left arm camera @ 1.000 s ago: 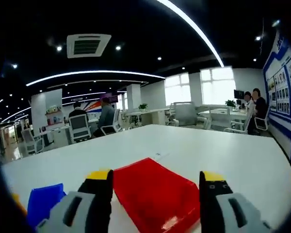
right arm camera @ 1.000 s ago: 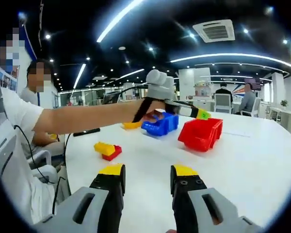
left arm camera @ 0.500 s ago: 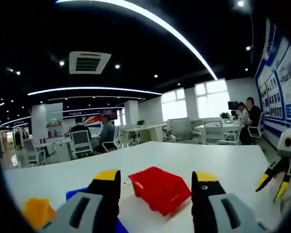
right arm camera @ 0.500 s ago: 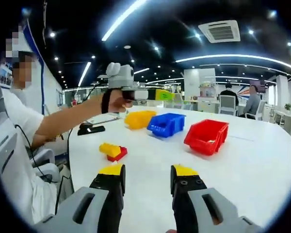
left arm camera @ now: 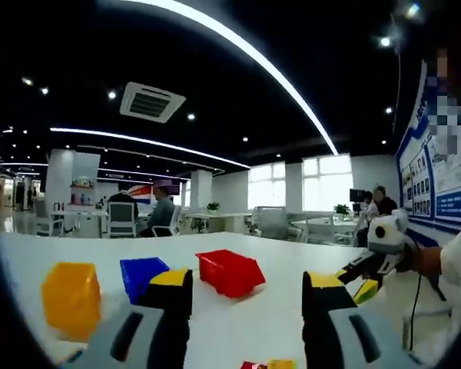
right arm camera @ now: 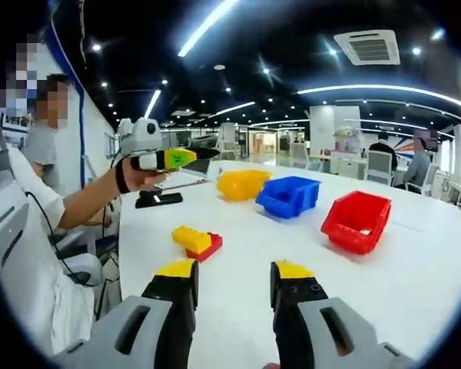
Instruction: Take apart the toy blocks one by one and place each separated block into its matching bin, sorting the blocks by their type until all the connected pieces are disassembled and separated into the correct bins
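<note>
I hold the right gripper low over the white tabletop; its jaws stand a little apart and carry nothing. Ahead of the jaws and slightly left lies the joined block pair, a yellow piece on a red one, not yet taken apart. Beyond it stand the yellow bin, the blue bin and the red bin in a row, I think so that each colour has its own place. The left gripper also has its jaws open and empty, raised off to the left. The room is an open office with ceiling light strips.
</note>
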Demonstrator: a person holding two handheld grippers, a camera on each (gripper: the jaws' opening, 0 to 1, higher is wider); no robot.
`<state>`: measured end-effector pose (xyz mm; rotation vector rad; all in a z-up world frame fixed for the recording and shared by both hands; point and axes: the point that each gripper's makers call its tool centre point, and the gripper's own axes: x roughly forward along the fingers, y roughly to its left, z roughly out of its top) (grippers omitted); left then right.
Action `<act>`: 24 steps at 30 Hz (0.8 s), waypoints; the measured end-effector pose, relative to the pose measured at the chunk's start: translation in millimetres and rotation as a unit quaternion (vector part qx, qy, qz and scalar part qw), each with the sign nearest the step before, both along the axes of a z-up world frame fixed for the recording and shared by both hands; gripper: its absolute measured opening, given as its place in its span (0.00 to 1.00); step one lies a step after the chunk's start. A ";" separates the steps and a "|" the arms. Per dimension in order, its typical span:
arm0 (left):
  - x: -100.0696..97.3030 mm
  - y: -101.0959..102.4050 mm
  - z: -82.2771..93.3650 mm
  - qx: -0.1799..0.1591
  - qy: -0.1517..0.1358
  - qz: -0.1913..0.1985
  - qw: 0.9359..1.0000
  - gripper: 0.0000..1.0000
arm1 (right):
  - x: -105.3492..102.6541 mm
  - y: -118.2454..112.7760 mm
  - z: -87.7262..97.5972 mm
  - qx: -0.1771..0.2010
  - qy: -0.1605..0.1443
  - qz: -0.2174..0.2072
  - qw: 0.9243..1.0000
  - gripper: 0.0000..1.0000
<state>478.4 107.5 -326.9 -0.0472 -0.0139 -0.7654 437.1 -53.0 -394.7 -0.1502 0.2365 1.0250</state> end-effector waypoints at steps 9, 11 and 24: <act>-30.4 10.6 -52.5 -0.014 0.051 -0.040 0.998 0.59 | -1.8 28.6 -10.4 -0.007 0.010 0.029 1.000 0.39; -34.5 7.6 -62.1 0.001 0.054 -0.049 0.997 0.59 | -3.3 31.6 -11.2 -0.006 0.011 0.031 0.999 0.39; -35.9 -14.2 -125.1 0.110 0.089 -0.084 0.986 0.53 | -8.6 38.5 -12.9 -0.012 0.012 0.039 0.999 0.39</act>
